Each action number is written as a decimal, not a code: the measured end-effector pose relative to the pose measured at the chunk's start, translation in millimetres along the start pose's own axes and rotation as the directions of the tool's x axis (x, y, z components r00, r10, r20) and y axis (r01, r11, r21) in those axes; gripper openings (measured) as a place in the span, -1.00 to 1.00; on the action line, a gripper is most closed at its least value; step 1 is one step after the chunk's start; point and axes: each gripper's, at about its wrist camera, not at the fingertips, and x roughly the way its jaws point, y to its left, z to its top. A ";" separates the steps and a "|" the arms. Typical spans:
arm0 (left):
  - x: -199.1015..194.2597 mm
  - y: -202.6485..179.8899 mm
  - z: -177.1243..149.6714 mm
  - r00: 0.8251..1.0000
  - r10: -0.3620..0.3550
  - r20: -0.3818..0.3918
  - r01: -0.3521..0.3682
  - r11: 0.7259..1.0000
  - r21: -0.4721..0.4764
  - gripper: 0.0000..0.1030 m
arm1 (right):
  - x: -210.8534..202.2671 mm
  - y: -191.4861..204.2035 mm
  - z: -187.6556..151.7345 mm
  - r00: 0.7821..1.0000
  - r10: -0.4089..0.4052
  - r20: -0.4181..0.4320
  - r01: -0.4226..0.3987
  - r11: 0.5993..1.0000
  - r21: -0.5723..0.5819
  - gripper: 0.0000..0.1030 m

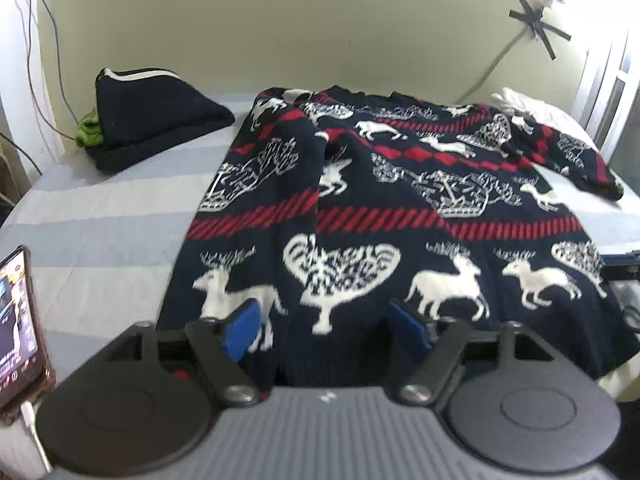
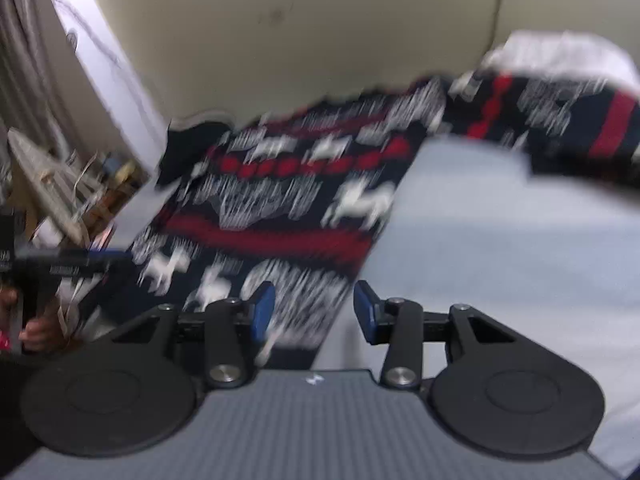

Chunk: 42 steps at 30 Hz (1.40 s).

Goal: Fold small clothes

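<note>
Left wrist view, from the left edge: a phone [image 1: 18, 332] propped upright at lower left, screen lit, a white cable [image 1: 34, 432] plugged in below it. Above, at upper left, a stack of folded dark clothes [image 1: 156, 120] on the striped bedsheet [image 1: 100, 216], a bit of green fabric [image 1: 88, 134] tucked at its left side. Centre to right: a navy sweater [image 1: 380, 208] with white reindeer and red bands, spread flat on the bed, one sleeve folded down along the left of the body, the other sleeve stretched toward the right edge. Left gripper [image 1: 326, 330] at lower centre, jaws released and set wide over the sweater's hem, blue pads [image 1: 240, 334] not pressing the cloth. White pillow [image 1: 536, 108] at upper right.

Right wrist view, heavily blurred: the other gripper and a hand [image 2: 38, 332] at far left, sweater [image 2: 280, 200] through the centre, its right edge between the parted jaws of the right gripper [image 2: 314, 312], pads clear of the fabric. Bare sheet [image 2: 500, 240] at right.
</note>
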 end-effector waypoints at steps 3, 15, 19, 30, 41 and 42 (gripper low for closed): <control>2.5 0.6 -5.6 1.000 0.023 -0.019 -0.023 1.000 -0.005 0.63 | 6.0 22.0 -4.4 1.000 -0.012 0.026 0.014 0.997 -0.070 -0.22; -18.7 -3.8 -12.8 1.000 -0.009 -0.010 0.010 0.994 0.107 -0.37 | -21.3 1.7 5.1 0.971 -0.237 -0.025 0.233 0.967 -0.106 -0.87; -40.3 26.0 -3.9 0.995 0.061 0.074 -0.063 0.998 0.029 0.17 | -21.2 27.2 18.2 0.965 -0.258 0.055 0.263 0.929 -0.261 -0.35; -121.1 103.9 -11.7 0.924 0.290 0.249 -0.216 0.934 -0.285 0.60 | 65.6 173.2 90.1 0.967 0.247 -0.069 -0.231 0.720 -0.654 -0.24; -172.3 143.3 -50.5 0.857 0.450 0.251 -0.336 0.857 -0.390 0.72 | 180.5 289.3 0.2 0.898 0.216 -0.384 -0.406 0.063 -0.912 -0.02; -173.5 145.3 -50.0 0.856 0.454 0.249 -0.338 0.854 -0.394 0.72 | 187.7 295.2 2.9 0.899 0.218 -0.381 -0.400 0.048 -0.915 -0.53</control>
